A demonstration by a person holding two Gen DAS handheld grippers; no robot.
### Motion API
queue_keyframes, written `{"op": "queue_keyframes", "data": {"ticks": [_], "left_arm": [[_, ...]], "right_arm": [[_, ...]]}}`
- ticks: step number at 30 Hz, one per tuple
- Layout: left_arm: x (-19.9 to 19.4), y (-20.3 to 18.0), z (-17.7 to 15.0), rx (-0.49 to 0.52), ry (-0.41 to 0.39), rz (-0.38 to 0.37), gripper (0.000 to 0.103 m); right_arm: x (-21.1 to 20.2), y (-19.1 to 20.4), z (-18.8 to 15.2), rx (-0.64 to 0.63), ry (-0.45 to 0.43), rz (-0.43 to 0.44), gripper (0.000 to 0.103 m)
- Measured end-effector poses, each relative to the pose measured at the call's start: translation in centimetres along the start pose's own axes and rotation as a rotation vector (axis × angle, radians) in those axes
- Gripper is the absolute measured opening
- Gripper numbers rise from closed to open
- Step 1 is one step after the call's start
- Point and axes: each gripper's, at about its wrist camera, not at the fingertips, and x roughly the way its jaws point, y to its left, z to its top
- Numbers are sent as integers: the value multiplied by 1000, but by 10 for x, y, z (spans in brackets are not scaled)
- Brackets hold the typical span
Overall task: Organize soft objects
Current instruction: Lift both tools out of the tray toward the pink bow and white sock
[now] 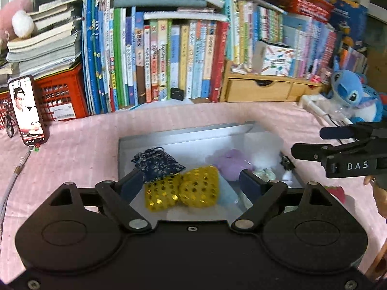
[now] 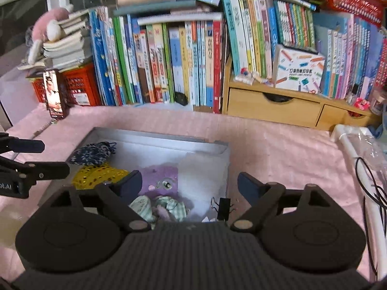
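Here both the left gripper (image 1: 192, 180) and right gripper (image 2: 189, 183), marked "DAS", gape over the gray box (image 1: 183, 133)

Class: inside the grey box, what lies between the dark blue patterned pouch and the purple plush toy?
The yellow gold-spotted fabric piece lies between the dark blue patterned pouch and the purple plush toy, clearest in the right wrist view.

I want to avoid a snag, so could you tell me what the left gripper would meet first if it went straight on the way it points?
Most likely the yellow sequined pouch: it lies between the open fingers of the left gripper, inside the grey box. The dark blue patterned pouch sits just behind and left of it. Depth is hard to judge through the fisheye.
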Motion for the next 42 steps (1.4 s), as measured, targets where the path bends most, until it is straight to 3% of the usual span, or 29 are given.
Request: {"op": "queue_keyframes", "data": {"ticks": [10,24,36,42], "left_arm": [[-39,-24,-33,28,-73,-32,88],[-72,-51,-92,32,-172,-59,90],[-85,-90,-141,50,-225,-78,90],[-93,-114,-162,75,-243,-126,90]], "right_arm": [[-44,14,-29,-58,-104,2,94],[-85,20,-68,-92,-185,11,97],[-102,17,-102,-123,-198,-9,98],[-108,2,-111,-104,-186,-41,98]]}}
